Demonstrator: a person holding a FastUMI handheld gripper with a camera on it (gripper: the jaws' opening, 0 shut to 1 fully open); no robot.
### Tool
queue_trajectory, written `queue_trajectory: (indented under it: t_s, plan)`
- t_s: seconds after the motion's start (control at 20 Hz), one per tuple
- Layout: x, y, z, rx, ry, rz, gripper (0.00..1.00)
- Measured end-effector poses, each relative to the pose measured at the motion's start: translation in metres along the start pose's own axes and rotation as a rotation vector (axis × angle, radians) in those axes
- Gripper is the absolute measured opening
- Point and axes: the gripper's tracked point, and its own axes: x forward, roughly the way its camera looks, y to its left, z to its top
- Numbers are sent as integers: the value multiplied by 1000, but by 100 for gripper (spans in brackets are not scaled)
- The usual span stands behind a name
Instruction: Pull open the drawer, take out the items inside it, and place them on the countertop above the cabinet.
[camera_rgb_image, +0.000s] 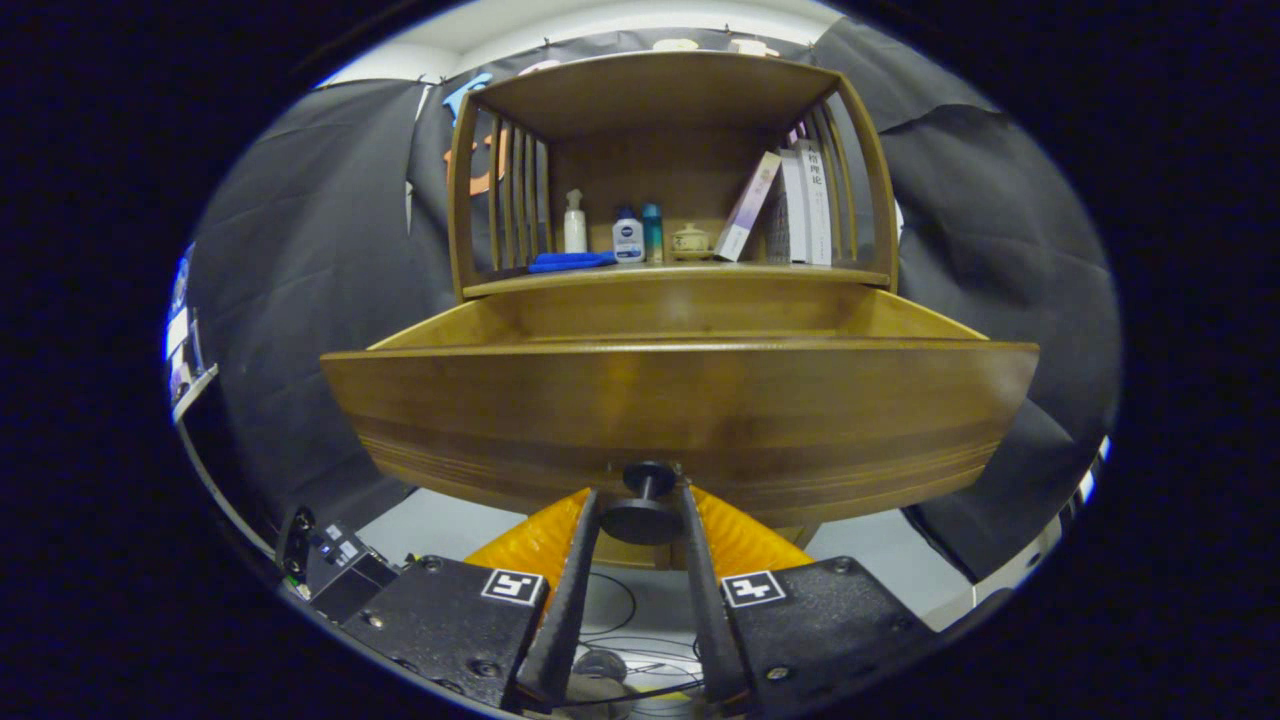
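Observation:
A wooden drawer (680, 400) stands pulled out of the cabinet toward me, its wide front panel just ahead of my fingers. Its dark round knob (643, 505) sits between my fingertips, and my gripper (640, 500) is shut on it, both fingers pressing its sides. The drawer's inside is hidden behind the front panel, so I cannot see what lies in it. Above the drawer runs the wooden countertop (680, 280) of the cabinet, under an open shelf frame.
On the countertop stand a blue cloth (570, 262), a white pump bottle (575, 225), two small bottles (628, 238), a small lidded pot (690, 242) and leaning books (790, 205). Cables (620, 650) lie on the grey floor below my fingers. Black cloth walls surround the cabinet.

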Motion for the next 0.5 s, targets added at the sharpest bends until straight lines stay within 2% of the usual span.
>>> queue_trajectory:
  t_s: [0.15, 0.35, 0.5]
  plan:
    - [-22, 2, 28, 35, -13, 41, 55]
    - [-45, 15, 66, 36, -9, 97, 72]
    - [-51, 28, 101, -3, -32, 145, 75]
